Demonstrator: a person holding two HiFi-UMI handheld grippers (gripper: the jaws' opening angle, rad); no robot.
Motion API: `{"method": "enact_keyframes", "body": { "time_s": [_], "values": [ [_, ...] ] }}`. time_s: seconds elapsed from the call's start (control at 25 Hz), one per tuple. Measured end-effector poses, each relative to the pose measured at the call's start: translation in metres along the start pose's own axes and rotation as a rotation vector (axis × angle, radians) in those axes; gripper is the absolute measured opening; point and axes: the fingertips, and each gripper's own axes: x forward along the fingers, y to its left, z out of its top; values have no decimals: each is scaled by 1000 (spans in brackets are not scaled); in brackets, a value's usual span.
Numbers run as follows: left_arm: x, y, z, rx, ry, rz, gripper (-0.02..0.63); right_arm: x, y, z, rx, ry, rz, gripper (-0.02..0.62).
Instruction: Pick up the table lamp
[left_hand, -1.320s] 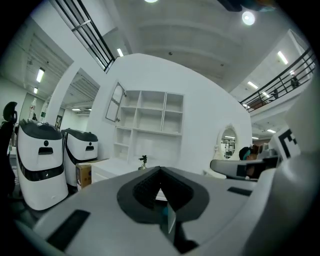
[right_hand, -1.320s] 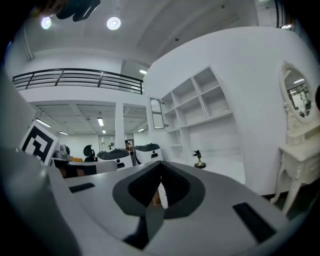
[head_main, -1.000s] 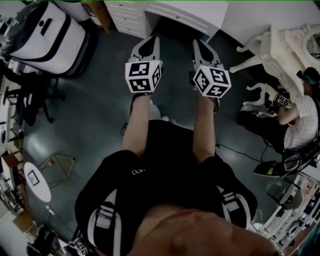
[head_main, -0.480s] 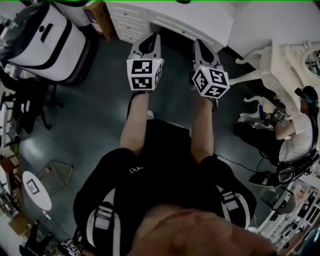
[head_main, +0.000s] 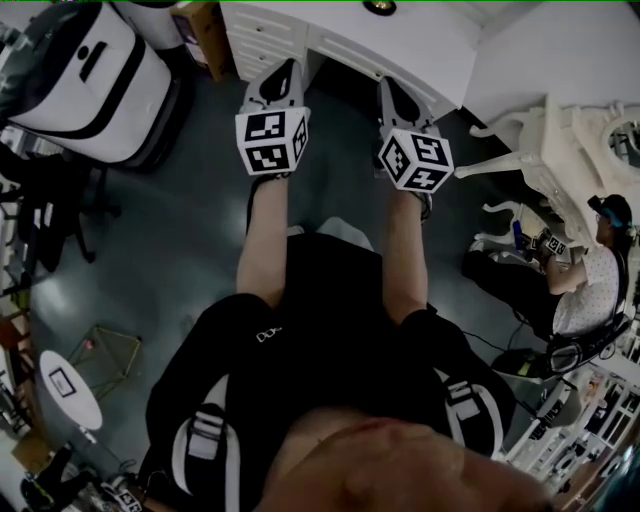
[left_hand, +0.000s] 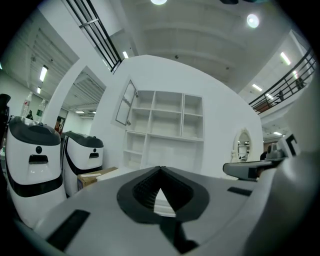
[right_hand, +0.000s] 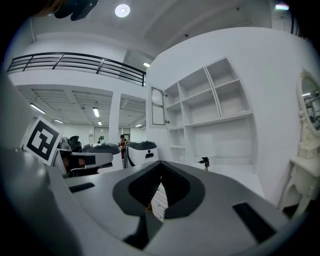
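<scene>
A small dark lamp (right_hand: 204, 161) stands on the white desk (right_hand: 235, 172) under the open wall shelves. From above it shows as a round dark and gold shape (head_main: 380, 7) at the desk's far edge (head_main: 400, 40). My left gripper (head_main: 283, 68) and right gripper (head_main: 391, 86) are held out side by side, level, pointing at the desk and short of it. Both are shut and empty, tips meeting, as the left gripper view (left_hand: 160, 168) and right gripper view (right_hand: 161, 163) show.
A large white and black machine (head_main: 85, 75) and a cardboard box (head_main: 195, 25) stand at the left. An ornate white dressing table (head_main: 575, 150) and a seated person (head_main: 585, 285) are at the right. A small round table (head_main: 65, 385) is at the lower left.
Both grippers have moved forward with the person toward the white desk, which now takes up more of the top of the head view. The jaws stayed shut.
</scene>
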Motion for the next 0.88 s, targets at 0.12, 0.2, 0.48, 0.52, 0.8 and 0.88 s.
{"method": "enact_keyframes", "body": {
  "time_s": [0.12, 0.2, 0.48, 0.52, 0.8, 0.88],
  "values": [
    [9, -12, -9, -13, 20, -36, 9, -5, -13, -2, 7, 10, -36, 18],
    [17, -23, -15, -14, 32, -63, 9, -9, -23, -7, 15, 20, -55, 18],
    [36, -44, -35, 9, 82, -95, 9, -3, -52, -25, 70, 38, -82, 18],
    [39, -44, -36, 12, 86, -92, 9, 1, -53, -27, 78, 38, -76, 18],
    [66, -25, -50, 35, 127, -54, 9, 44, -59, -47, 136, 51, -25, 18],
    [79, -24, -57, 39, 145, -52, 9, 55, -70, -55, 158, 59, -29, 18]
  ]
}}
